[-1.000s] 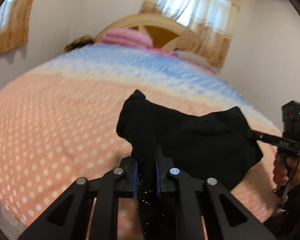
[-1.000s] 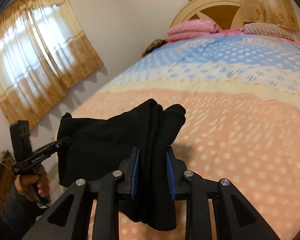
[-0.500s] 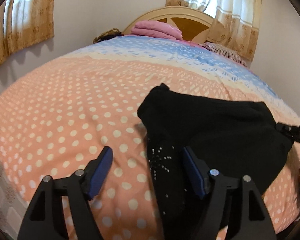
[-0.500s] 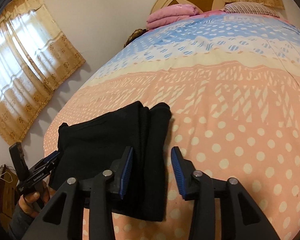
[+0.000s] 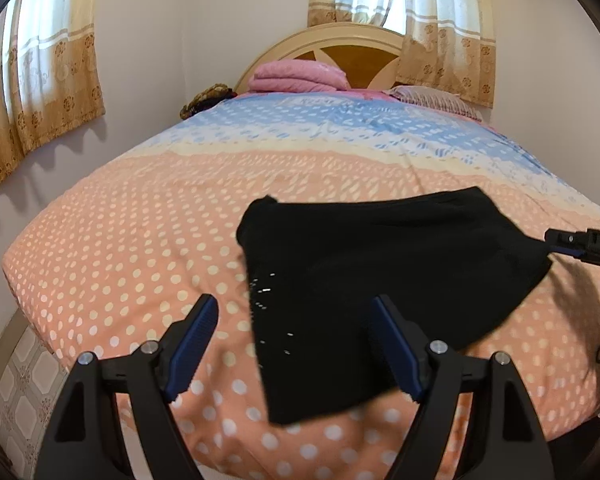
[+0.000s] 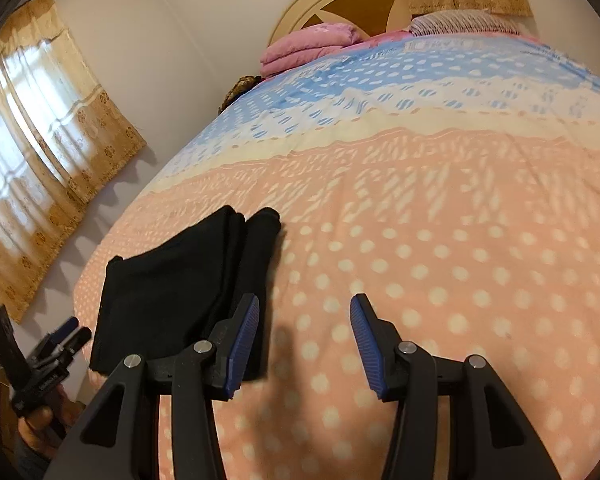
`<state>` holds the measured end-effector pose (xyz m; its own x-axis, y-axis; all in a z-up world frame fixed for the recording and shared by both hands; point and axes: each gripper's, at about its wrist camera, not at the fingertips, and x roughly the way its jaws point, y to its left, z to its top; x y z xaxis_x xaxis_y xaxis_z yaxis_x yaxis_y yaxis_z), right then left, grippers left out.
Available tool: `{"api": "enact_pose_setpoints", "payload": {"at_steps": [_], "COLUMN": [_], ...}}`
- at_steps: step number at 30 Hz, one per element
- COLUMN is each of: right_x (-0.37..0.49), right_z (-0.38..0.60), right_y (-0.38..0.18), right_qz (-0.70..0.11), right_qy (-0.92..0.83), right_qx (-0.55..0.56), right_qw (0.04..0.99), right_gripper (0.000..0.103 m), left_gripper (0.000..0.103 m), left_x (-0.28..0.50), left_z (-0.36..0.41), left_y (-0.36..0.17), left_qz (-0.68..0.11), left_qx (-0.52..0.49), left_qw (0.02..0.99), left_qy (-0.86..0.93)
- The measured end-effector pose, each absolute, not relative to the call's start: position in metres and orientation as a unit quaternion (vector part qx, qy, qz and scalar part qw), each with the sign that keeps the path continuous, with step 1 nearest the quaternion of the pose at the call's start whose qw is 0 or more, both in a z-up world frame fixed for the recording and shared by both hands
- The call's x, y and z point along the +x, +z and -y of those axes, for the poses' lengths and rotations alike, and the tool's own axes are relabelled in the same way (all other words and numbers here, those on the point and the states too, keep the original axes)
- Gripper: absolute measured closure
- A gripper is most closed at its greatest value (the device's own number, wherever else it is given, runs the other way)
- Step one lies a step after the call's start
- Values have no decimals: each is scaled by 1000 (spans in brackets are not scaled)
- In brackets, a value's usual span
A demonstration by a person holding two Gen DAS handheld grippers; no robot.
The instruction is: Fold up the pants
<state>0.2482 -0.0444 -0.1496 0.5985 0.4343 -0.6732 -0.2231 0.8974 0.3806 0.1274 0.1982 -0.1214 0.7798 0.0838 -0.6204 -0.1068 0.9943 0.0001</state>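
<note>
Between the left claw's (image 5: 292, 344) blue pads the pants' (image 5: 380, 280) near-left edge is lying untouched, jaws opening; the right claw (image 6: 304, 344) is opening too, over bare bedspread (image 6: 440, 220), pants just left of it; they are lying folded near the bed's near edge.

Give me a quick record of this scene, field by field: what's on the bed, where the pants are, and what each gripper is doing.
surface: bed with a dotted orange and blue cover
pants: black pants, folded, lying flat near the foot of the bed
left gripper: left gripper, jaws opening, pads clear of the pants
right gripper: right gripper, jaws opening, only the cover between them
far end: pink blanket by the headboard
windows: curtains
</note>
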Motion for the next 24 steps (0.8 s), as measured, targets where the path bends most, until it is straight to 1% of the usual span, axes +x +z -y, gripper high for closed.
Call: {"api": "enact_pose_setpoints", "payload": {"at_steps": [2,4,5,10,16,17,19,24], "right_x": [230,211,202,151,126,123,120,113], "right_z": [48,52,53,63,67,67,63,51], "right_y": [-141,-129,-124,-97,-67,-64,-59,-56], "right_qz": [-399,-383,-377,-331,-290,-284,-278,-267], "right_qy": [187,190,190,187,175,176,180,189], "right_qx": [113,97,91,51,36,37,34,14], "right_qw": [891,899,902,923,940,942,943,945], "right_gripper": [51,43,43,41,39,39,39,39], "left_gripper": [22,20,16,10,9,6,3,3], "left_x": [122,114,111,96,90,89,86,84], "left_z": [-195,-191,-190,-178,-164,-163,-160,-157], "left_y": [-116,-109,-107,-90,-78,-77,-74,-71], "left_qz": [-323,-315,-314,-291,-272,-268,-260,-251], "left_qx": [-19,-22,-22,-16,-8,-6,-1,8], "left_qw": [945,948,948,956,962,963,965,968], "left_qy": [48,42,42,38,29,28,28,25]}}
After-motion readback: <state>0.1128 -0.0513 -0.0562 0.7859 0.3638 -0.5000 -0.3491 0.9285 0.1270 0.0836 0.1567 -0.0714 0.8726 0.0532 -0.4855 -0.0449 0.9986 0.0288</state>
